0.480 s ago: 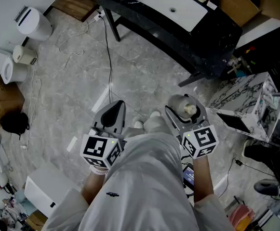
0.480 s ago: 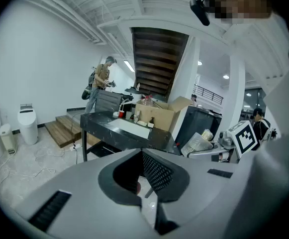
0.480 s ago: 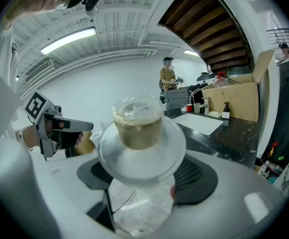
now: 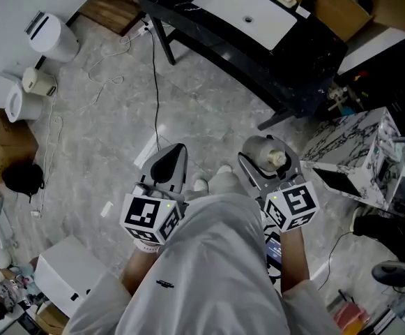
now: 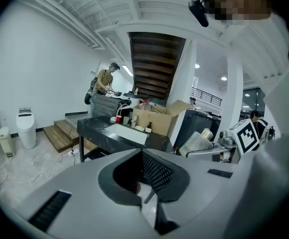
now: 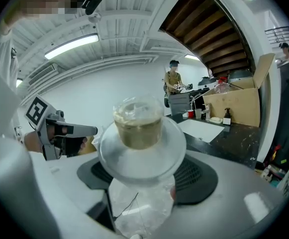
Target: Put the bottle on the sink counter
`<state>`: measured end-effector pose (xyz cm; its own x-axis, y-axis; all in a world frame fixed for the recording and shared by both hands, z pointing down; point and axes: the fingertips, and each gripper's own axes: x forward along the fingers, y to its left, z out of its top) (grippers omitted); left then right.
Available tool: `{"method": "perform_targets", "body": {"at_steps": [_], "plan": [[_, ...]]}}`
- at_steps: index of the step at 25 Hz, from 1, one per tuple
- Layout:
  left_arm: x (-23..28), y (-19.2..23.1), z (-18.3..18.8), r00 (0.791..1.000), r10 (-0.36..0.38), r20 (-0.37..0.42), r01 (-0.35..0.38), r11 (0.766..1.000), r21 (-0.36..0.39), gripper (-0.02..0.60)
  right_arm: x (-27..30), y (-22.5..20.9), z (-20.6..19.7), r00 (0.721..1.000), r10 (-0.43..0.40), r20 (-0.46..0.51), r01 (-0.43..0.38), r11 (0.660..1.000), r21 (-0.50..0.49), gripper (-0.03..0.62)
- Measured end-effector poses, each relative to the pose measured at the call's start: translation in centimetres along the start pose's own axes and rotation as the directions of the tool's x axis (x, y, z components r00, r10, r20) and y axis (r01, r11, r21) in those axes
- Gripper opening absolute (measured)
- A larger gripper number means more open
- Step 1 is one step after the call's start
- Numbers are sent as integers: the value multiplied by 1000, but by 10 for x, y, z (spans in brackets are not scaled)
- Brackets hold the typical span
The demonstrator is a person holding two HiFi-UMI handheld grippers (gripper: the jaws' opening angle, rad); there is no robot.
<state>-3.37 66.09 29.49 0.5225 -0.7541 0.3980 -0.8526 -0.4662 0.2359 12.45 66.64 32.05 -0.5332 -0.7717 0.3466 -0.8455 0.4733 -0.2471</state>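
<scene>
A clear plastic bottle [image 4: 269,158] with a pale cap lies between the jaws of my right gripper [image 4: 266,151], which is shut on it; in the right gripper view the bottle [image 6: 139,133] points cap-forward and fills the middle. My left gripper [image 4: 169,165] hangs beside it at waist height, shut and empty, its pads together in the left gripper view [image 5: 144,172]. The black marble sink counter [image 4: 314,47] with a white basin [image 4: 247,7] stands ahead, some way beyond both grippers across the grey floor.
A cardboard box [image 4: 334,2], a soap dish and small items sit at the counter's back. White toilets [image 4: 49,37] and a box [image 4: 7,142] line the left; a cable [image 4: 153,82] trails over the floor. A marble-patterned block [image 4: 348,149] stands to the right. A person [image 5: 104,81] works far off.
The head view has shifted slightly, with the counter a little higher in the frame. Both grippers keep the same pose, and the bottle stays in the right one.
</scene>
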Motion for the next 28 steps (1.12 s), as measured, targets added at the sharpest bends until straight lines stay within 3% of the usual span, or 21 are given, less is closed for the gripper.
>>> {"method": "perform_targets", "body": {"at_steps": [7,16,28], "plan": [[15,-14,28,999,31,29,-32,999,21,8,1,-27,13,1000,18,4,-18,1000,11,344],[34,-25,25,997,69,30,-69,997,16,8,2,-49,13,996,94,1,-94,995,40,345],[52,-59,26,998,61,8,-61,997,50,8,-21,-68,4,994,102,23,-104,992,78,344]]}}
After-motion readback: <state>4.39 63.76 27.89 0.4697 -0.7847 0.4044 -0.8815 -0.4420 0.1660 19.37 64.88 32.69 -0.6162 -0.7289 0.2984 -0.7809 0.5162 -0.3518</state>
